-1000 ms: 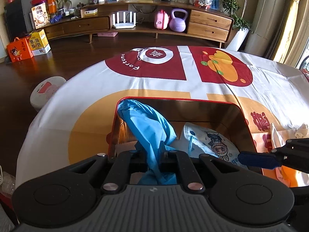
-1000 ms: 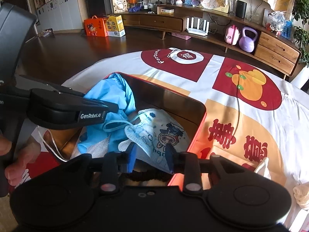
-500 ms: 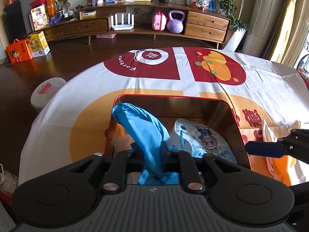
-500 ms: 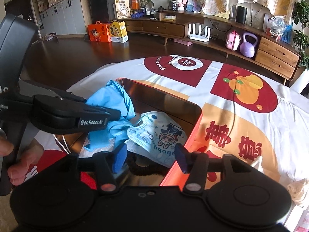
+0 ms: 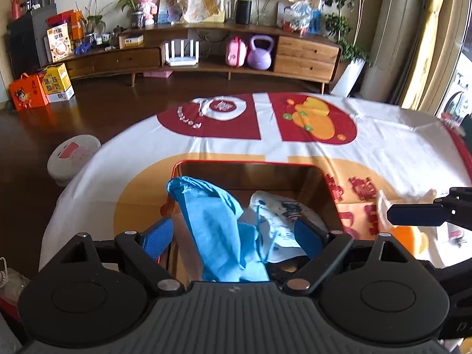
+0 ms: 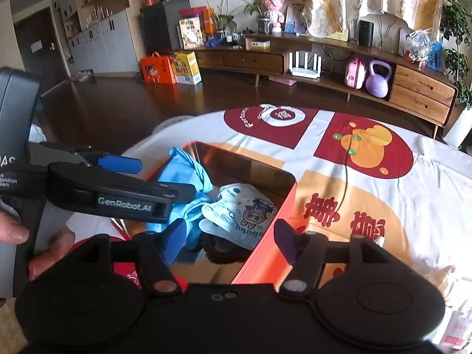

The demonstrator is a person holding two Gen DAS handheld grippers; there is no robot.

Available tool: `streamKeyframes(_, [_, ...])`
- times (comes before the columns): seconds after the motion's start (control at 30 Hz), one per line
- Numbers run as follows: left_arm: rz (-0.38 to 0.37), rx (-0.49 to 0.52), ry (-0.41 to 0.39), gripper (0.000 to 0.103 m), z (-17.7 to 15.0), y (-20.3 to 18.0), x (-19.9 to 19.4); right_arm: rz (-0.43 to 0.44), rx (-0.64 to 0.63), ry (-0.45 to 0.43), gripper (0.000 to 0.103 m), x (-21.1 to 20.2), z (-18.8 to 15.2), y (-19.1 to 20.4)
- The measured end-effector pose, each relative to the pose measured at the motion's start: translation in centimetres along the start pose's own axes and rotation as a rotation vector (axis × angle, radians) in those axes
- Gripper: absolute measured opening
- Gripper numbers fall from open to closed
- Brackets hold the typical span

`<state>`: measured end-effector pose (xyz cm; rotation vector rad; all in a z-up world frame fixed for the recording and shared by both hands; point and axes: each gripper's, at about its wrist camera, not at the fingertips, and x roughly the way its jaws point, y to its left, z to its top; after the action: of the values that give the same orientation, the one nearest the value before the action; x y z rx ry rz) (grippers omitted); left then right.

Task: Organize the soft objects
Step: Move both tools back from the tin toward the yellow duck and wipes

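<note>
An open box with a red rim [image 5: 247, 162] [image 6: 290, 194] sits on the patterned tablecloth. A blue glove [image 5: 212, 215] [image 6: 188, 171] hangs over its left wall and down inside. A printed face mask [image 5: 277, 209] [image 6: 242, 212] lies in the box beside the glove. My left gripper [image 5: 233, 237] [image 6: 165, 177] hovers above the box's near side with its jaws opening; the glove lies between the pads without touching them. My right gripper [image 6: 230, 236] is over the box's near right corner, its jaws opening above the mask and holding nothing. One of its fingers [image 5: 413, 215] shows at the right of the left wrist view.
A dark object [image 6: 218, 250] lies in the box under the mask. White crumpled cloth [image 5: 383, 203] [image 6: 380, 240] rests on the tablecloth right of the box. A person's hand [image 6: 14, 233] holds the left gripper. A wooden sideboard [image 5: 306, 56] stands across the floor.
The left jaws, shut on the blue glove a second ago, have spread wide and let it go. The right jaws have opened off the mask. Both grippers have drawn up and back.
</note>
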<state>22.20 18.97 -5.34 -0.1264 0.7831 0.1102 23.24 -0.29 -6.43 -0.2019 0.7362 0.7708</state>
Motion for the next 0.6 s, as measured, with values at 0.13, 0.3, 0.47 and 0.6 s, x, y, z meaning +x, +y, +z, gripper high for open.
streamKeyframes(0.13, [-0.006,-0.001,-0.037,0.09,-0.1,-0.4,-2.0,0.014,0.01,-0.03,0.075,-2.0,-0.3,-0.2])
streamKeyframes(0.3, [-0.026,-0.001,-0.069,0.09,-0.2,-1.3,-4.4,0.032,0.025,-0.063,0.085,-4.5,-0.9,-0.5])
streamKeyframes(0.47, [-0.055,0.007,-0.108,0.092,-0.6,-2.5,-6.5,0.046,0.046,-0.095,0.093,-7.1,-1.8,-1.1])
streamKeyframes(0.6, [-0.082,-0.004,-0.131,0.094,-1.1,-3.5,-7.9,0.039,0.065,-0.131,0.103,-9.3,-3.0,-2.0])
